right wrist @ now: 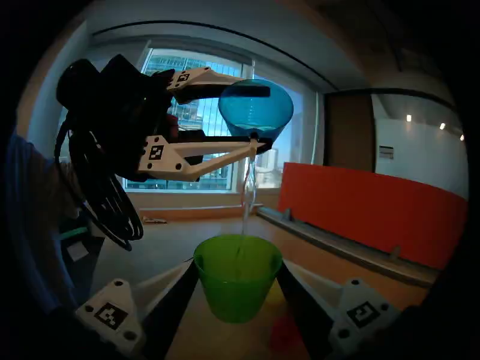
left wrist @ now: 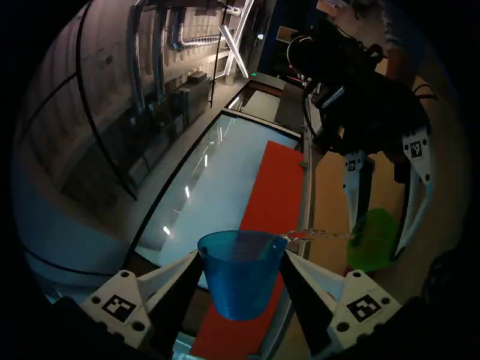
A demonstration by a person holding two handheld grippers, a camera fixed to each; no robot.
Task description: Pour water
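My left gripper (left wrist: 241, 264) is shut on a blue translucent cup (left wrist: 240, 273), tipped on its side. A thin stream of water (left wrist: 318, 234) leaves its rim and runs toward the green cup (left wrist: 373, 239). In the left gripper view that green cup sits between the white fingers of my right gripper (left wrist: 384, 246). In the right gripper view my right gripper (right wrist: 238, 270) is shut on the upright green cup (right wrist: 237, 284). Above it the left gripper (right wrist: 252, 114) holds the blue cup (right wrist: 255, 111), and the water stream (right wrist: 246, 192) falls into the green cup.
A wooden table top (right wrist: 168, 243) lies under both cups. A red panel (right wrist: 384, 207) stands at the right, and a large window (right wrist: 180, 126) lies behind. Black cables (right wrist: 111, 204) and a sleeve (right wrist: 24, 228) hang at the left.
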